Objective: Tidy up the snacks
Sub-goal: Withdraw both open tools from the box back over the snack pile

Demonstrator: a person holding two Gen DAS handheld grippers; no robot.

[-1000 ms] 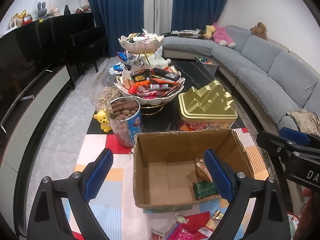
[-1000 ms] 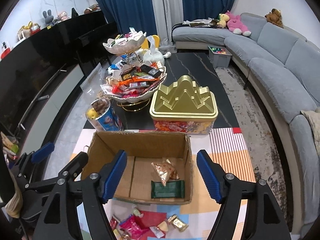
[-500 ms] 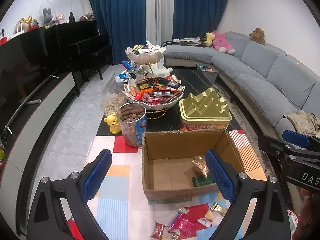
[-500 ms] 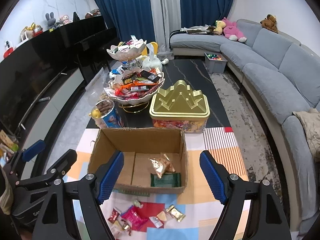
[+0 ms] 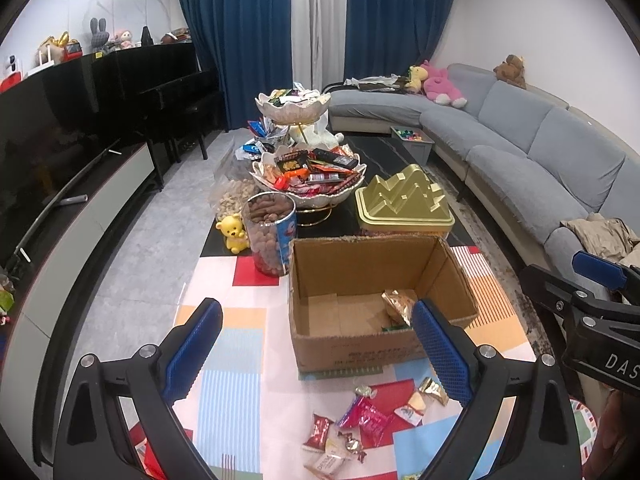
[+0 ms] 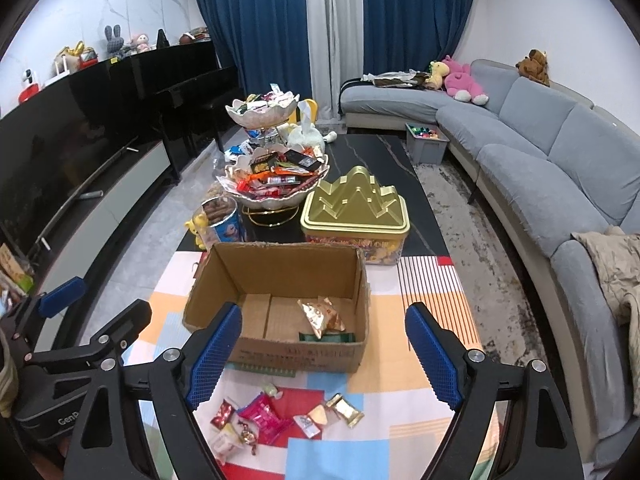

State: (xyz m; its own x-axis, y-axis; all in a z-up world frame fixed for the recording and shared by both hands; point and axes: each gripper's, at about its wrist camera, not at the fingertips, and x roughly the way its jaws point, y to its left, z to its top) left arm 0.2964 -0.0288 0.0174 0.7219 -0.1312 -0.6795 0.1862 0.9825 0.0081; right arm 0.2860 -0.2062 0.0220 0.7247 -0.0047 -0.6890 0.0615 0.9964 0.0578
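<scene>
An open cardboard box (image 5: 360, 344) (image 6: 296, 354) sits on a patchwork mat and holds a gold snack bag (image 5: 398, 304) (image 6: 320, 314) and a flat green packet (image 6: 326, 337). Several loose wrapped snacks (image 5: 364, 416) (image 6: 264, 416) lie on the mat in front of the box. My left gripper (image 5: 316, 354) hangs open above the mat, with nothing between its fingers. My right gripper (image 6: 320, 358) is open too, its jaws still opening and nothing between them. Each gripper shows at the edge of the other's view.
Behind the box stand a jar of brown snacks (image 5: 270, 236), a yellow bear toy (image 5: 232, 232), a gold-lidded tin (image 5: 404, 208) (image 6: 356, 208) and a two-tier bowl stand full of snacks (image 5: 308, 180) (image 6: 272, 180). A grey sofa (image 6: 560, 168) runs along the right, a dark TV cabinet (image 5: 60, 184) along the left.
Both grippers have drawn back and up from the box, so the loose snacks in front of it have come into view. The right jaws have spread wider.
</scene>
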